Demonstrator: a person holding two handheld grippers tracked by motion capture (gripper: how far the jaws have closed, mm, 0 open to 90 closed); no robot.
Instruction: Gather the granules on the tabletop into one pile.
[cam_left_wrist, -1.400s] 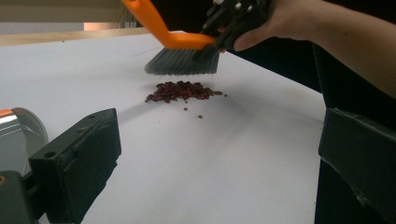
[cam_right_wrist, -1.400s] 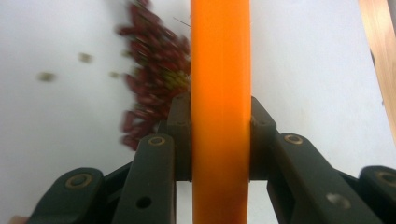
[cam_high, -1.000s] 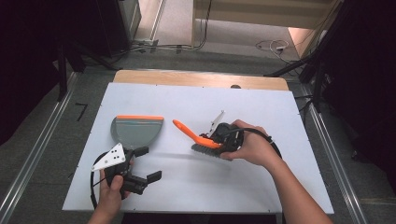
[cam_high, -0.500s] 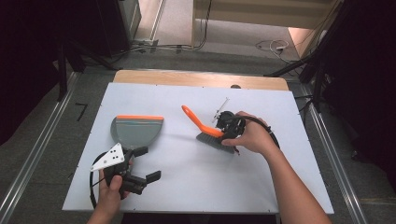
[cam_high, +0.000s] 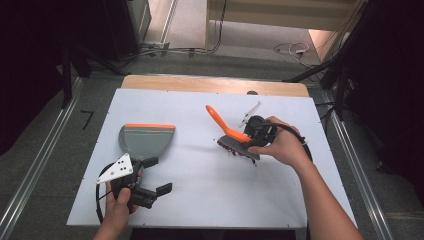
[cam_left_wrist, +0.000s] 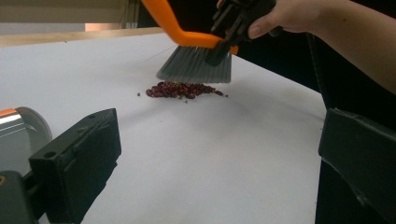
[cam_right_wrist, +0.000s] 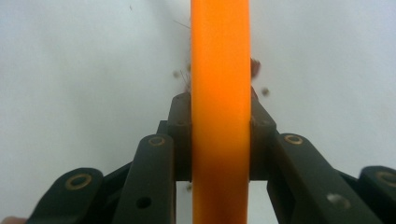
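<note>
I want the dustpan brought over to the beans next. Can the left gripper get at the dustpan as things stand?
Probably yes: the left gripper is open and holds nothing, and the dustpan lies just beyond it with bare table between. The brush and beans sit off to the side.

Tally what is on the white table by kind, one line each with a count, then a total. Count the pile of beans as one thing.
Brush, orange handle, grey bristles, held in the right claw: 1
Dustpan, grey with an orange edge: 1
Pile of dark red beans: 1
Hand-held grippers, counting the left claw too: 2
Total: 5
</note>
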